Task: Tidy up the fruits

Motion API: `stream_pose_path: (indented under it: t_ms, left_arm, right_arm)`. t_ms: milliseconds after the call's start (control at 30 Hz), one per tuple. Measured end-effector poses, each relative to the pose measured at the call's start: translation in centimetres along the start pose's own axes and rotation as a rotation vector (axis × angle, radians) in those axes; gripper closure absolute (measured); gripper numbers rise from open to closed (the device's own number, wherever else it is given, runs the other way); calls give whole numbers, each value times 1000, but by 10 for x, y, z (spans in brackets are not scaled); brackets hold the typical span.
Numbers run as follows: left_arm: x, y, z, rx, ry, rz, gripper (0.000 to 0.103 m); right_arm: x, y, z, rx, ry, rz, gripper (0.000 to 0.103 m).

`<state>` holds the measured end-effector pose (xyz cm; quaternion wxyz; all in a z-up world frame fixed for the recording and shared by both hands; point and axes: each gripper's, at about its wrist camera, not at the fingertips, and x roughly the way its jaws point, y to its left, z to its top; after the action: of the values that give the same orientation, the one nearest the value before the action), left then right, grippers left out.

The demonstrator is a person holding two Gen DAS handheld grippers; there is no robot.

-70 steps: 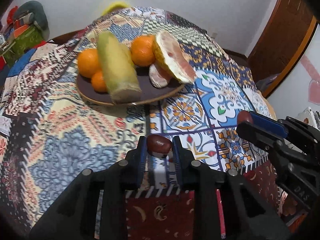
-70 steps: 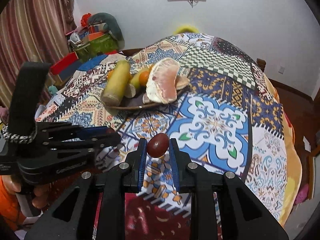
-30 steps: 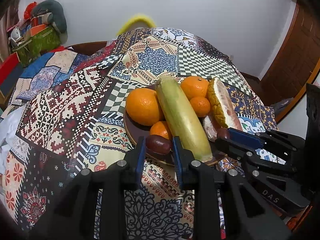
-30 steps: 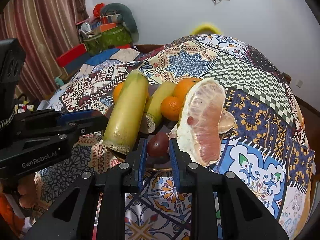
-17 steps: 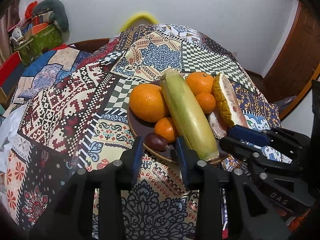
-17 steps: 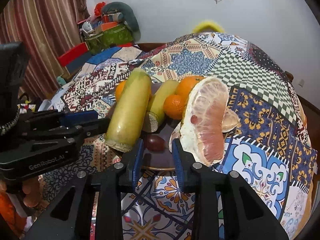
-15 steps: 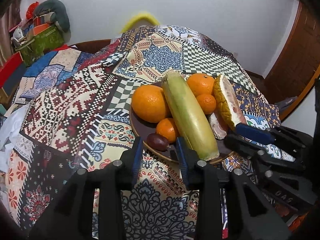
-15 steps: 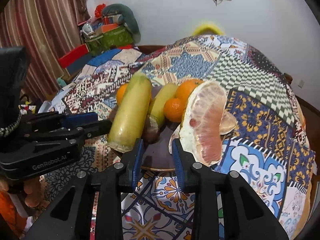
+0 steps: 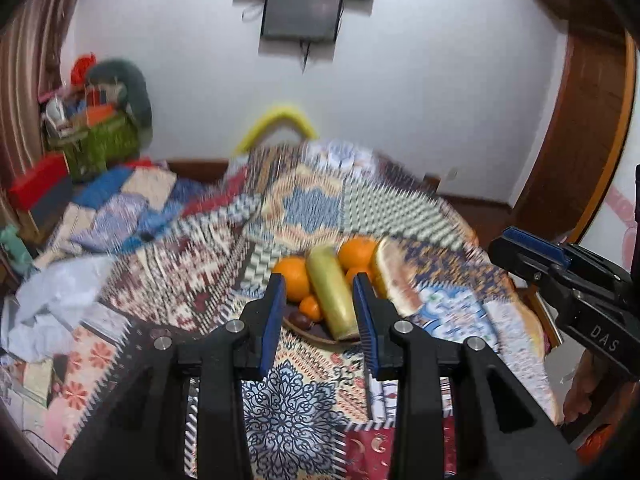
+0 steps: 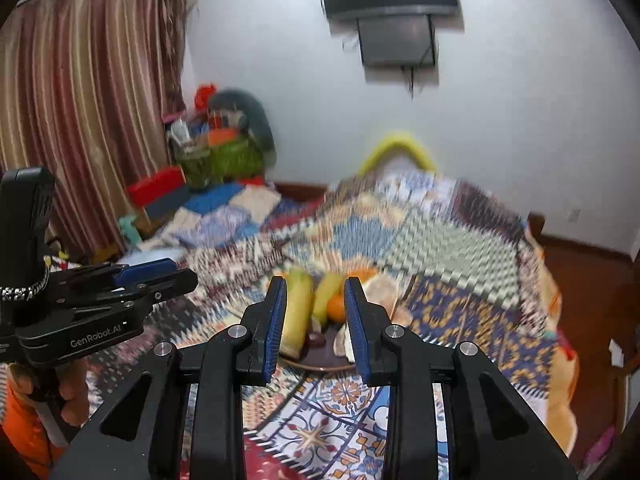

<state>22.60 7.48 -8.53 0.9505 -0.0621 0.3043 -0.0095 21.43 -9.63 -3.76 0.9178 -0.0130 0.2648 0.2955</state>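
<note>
Out past both tools, the fruit sits piled on a dark plate on the patchwork-covered desk, well apart from either one. Left tool is released, nothing between its blue pads, its jaws having just been opening; same story for the right tool, empty and parted. Seen between the left tool's fingers are a big orange, a long yellow-green fruit and a small dark date near the plate's front edge. From the right wrist view another dark date lies on the plate beside the peeled pomelo. Everything's blurry, so finer detail is hard to call.
</note>
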Motion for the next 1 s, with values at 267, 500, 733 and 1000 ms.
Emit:
stream_pose_path:
  t_ms: [267,500,733,1000]
  left_arm:
    - [-102,-32,9,58,-200,-6,65]
    - [-166,-52,1,88,-334,16,43]
    - [-193,-60,-8,95,-386,26,15]
    - [-193,-56,-18,87,-379,34,10]
  right_arm:
    - [-88,28,7,-12,-187,-20,57]
    - [-137,44,4,1,-305,-47,40]
    - [-149,51,0,-5,-358,-81,21]
    - [-151,52,-7,19,-379,-120,2]
